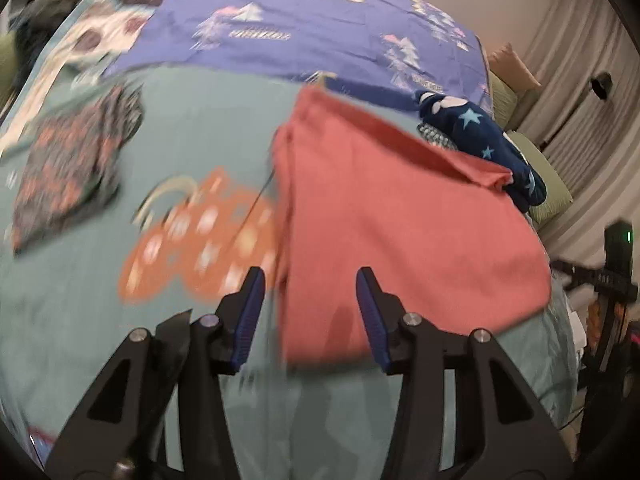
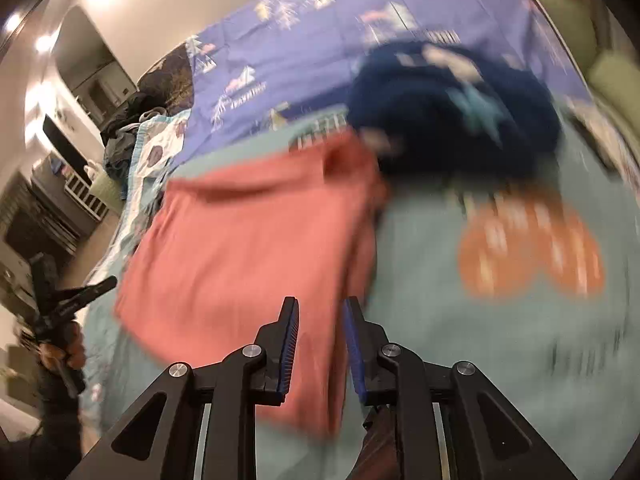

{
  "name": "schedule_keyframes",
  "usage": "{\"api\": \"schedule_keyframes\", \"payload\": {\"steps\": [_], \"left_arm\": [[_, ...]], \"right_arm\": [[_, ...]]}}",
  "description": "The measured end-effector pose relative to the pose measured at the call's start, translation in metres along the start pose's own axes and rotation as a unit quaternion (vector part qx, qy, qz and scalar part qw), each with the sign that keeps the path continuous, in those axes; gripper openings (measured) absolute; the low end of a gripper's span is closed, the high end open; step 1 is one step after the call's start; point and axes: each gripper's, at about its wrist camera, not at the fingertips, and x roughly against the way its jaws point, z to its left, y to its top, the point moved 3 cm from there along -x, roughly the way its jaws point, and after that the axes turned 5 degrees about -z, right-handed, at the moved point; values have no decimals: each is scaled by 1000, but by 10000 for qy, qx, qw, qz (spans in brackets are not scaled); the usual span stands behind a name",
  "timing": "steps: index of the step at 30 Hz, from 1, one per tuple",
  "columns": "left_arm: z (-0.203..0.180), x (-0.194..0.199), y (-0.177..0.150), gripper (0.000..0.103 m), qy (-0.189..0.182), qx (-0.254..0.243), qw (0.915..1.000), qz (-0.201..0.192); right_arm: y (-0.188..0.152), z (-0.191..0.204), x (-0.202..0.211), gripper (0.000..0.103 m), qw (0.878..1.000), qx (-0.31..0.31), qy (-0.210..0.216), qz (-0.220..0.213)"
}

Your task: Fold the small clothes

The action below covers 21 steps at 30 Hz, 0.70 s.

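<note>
A salmon-pink garment (image 1: 400, 232) lies folded on the teal bedspread (image 1: 208, 120); it also shows in the right wrist view (image 2: 248, 248). My left gripper (image 1: 310, 280) is open and empty, its jaws wide apart above the garment's near left corner. My right gripper (image 2: 320, 306) is open with a narrower gap and hovers over the garment's near right edge, holding nothing. The other handheld gripper (image 2: 64, 304) shows at the left of the right wrist view. Both views are motion-blurred.
A navy star-print garment (image 1: 484, 140) lies crumpled beyond the pink one, also in the right wrist view (image 2: 452, 116). A dark floral folded piece (image 1: 76, 168) lies at the left. A purple sheet (image 1: 304, 28) covers the far bed. An orange print (image 1: 200, 236) marks the bedspread.
</note>
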Motion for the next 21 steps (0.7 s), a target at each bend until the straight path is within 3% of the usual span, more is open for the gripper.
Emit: {"api": "schedule_keyframes", "payload": {"steps": [6,7,9,12,15,16,17,18,21], "left_arm": [[15,7,-37,49,-602,859,9940,304],[14,5,-39,50,-750,942,9921,354],[11,-2,-42,56,-1082,1178,9863,407],[11,-10,-34,58,-1171,1522,9813,151],[18,-24,-26,54,-1361,2092,9684,8],[20,-28,-26,27,-1382,2215,9653,-23],[20,-32,-25,10,-1333,2254,9651,32],[19,-34,-26,7,-1300,2252,9656,97],[7,-19,-24,7,-1216,2039,9713,-133]], "right_arm": [[-52,-6,-2,35,9949,-788,530,348],[-53,-6,-5,36,9933,-897,628,367],[-52,-6,-14,51,9887,-1128,927,339],[-42,-10,-29,61,9782,-1663,1239,82],[-32,-13,-44,63,9681,-2071,1403,-122],[-28,-12,-49,59,9687,-2108,1307,-108],[-27,-11,-52,27,9710,-2093,1153,-71],[-26,-10,-54,5,9750,-2004,961,64],[-21,-4,-40,4,9769,-1905,970,-54]]}}
